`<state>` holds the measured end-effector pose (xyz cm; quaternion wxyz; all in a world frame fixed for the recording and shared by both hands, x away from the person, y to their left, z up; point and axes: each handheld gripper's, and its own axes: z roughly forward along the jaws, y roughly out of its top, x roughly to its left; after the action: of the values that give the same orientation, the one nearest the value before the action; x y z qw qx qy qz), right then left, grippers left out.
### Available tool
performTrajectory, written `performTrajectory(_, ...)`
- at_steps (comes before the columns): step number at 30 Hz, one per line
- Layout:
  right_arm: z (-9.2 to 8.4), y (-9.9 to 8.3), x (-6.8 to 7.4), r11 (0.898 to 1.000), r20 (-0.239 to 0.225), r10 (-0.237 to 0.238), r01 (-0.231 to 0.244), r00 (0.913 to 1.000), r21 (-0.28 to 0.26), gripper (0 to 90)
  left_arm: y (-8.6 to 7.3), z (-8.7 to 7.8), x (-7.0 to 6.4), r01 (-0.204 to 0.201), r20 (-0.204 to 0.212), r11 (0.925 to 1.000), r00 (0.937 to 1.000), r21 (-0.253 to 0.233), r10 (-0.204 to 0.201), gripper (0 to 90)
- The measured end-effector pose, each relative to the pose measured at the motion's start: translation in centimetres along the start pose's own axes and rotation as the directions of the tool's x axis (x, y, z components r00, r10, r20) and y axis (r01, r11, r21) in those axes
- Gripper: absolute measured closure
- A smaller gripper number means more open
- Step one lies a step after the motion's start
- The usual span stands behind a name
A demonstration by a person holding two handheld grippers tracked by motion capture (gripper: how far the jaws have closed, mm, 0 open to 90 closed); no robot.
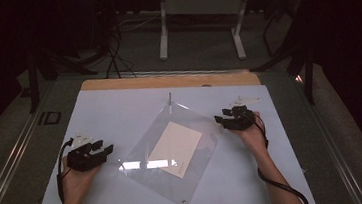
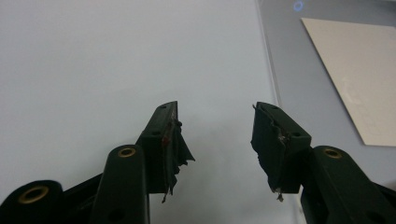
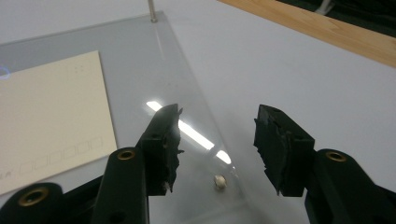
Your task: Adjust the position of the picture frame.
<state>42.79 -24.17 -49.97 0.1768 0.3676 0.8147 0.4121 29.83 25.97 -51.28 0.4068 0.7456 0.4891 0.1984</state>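
On the white table (image 1: 95, 115) lies a clear plastic sheet (image 1: 139, 154), turned cornerwise, with a cream card (image 1: 176, 148) under or on it; which cannot be told. Left hand-held gripper (image 1: 104, 147) stands just left of the sheet, jaws apart, nothing between. Right hand-held gripper (image 1: 224, 116) hovers at the sheet's right corner, jaws wide, empty, over a small stud (image 3: 219, 181). Card print is illegible.
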Motion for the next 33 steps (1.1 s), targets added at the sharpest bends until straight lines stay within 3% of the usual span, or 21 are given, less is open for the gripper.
performTrajectory(8,1.5,1.1,0.7,1.000,-0.027,-0.025,0.025,0.9993,0.002,50.0,-0.8,-1.0,-0.3,-0.004,0.051,1.0000,0.9987,0.006,0.003,52.8)
performTrajectory(13,2.4,1.6,1.0,0.999,-0.033,-0.032,0.032,0.9989,0.010,50.1,-1.7,-1.6,-0.6,0.002,0.117,0.9998,0.9931,0.018,-0.005,53.6)
performTrajectory(16,2.6,1.7,1.1,0.999,-0.036,-0.036,0.037,0.9987,0.013,50.0,-2.0,-1.8,-0.7,-0.009,0.123,0.9996,0.9923,0.026,0.005,53.6)
performTrajectory(22,3.5,2.3,1.2,0.999,-0.032,-0.040,0.040,0.9987,0.021,50.0,-2.9,-2.0,-1.7,-0.063,0.156,0.9976,0.9861,0.027,0.058,52.3)
performTrajectory(28,3.9,2.8,1.2,1.000,-0.040,-0.025,0.025,0.9989,0.008,50.0,-2.7,-1.5,-2.9,-0.126,0.185,0.9914,0.9758,0.038,0.117,52.6)
performTrajectory(30,4.1,3.1,1.2,1.000,-0.043,-0.022,0.022,0.9988,0.006,50.0,-2.6,-1.3,-3.5,-0.161,0.193,0.9863,0.9695,0.036,0.151,52.6)
performTrajectory(33,4.2,3.2,1.3,1.000,-0.049,-0.018,0.018,0.9986,0.001,50.0,-2.5,-1.0,-3.7,-0.167,0.197,0.9854,0.9678,0.034,0.157,54.7)
